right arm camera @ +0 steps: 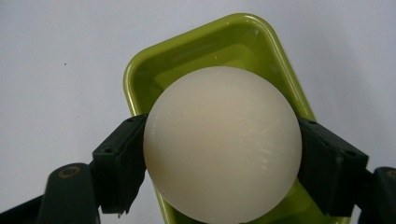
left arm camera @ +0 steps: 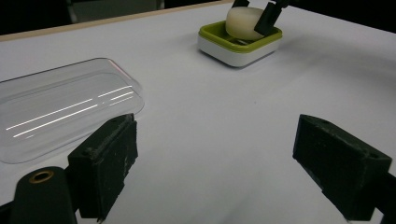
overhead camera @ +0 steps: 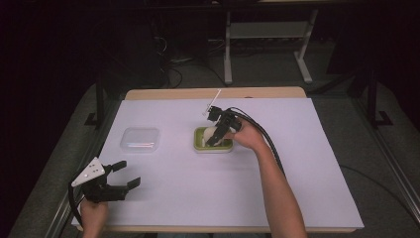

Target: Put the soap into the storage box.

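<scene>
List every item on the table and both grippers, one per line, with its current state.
soap bar: clamped between the right gripper's jaws, above the dish
soap dish: lidless, upright on the table
clear lid: lying flat on the table, left of the dish
right gripper: shut on the soap bar
left gripper: open, holding nothing

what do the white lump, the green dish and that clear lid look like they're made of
White lump: probably soap, waxy matt cream, slightly translucent, faint scuffs.
Green dish: likely plastic, smooth glossy lime on a white base.
Clear lid: transparent plastic, judging by sharp light streaks and the table showing through.
</scene>
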The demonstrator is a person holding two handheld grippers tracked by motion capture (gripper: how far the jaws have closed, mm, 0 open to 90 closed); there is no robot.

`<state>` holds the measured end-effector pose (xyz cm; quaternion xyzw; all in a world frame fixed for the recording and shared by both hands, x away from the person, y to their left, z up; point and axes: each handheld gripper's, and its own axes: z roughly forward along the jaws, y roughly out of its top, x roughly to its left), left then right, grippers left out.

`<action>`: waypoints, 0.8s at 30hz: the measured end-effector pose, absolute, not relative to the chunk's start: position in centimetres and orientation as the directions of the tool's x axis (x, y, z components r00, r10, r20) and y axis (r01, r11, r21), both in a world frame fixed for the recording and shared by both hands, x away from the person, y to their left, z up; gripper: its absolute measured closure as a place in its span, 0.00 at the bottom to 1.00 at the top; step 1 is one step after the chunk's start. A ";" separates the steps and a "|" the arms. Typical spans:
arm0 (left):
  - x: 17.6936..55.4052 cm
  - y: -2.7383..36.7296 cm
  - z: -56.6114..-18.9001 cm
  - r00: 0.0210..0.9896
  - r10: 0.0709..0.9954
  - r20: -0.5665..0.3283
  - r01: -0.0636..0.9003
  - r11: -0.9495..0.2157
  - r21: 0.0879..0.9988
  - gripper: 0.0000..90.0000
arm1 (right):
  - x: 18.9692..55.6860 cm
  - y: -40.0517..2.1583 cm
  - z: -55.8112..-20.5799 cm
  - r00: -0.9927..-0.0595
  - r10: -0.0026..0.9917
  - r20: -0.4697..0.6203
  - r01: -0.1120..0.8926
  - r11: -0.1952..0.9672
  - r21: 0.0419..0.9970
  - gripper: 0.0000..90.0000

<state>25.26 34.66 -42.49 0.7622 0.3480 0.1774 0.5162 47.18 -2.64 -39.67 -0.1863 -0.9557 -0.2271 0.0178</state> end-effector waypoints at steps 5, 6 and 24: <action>25.2 34.6 -42.5 0.694 0.714 -0.090 0.348 -0.224 0.910 0.15 | 47.2 -2.5 -39.8 -0.931 0.347 0.112 0.361 0.835 0.415 0.25; 25.3 34.7 -42.5 0.695 0.714 -0.088 0.347 -0.225 0.910 0.15 | 47.2 -2.5 -39.9 -0.931 0.347 0.114 0.362 0.834 0.416 0.25; 25.3 34.6 -42.5 0.696 0.713 -0.085 0.347 -0.231 0.909 0.15 | 47.2 -2.8 -40.0 -0.928 0.355 0.111 0.368 0.832 0.415 0.25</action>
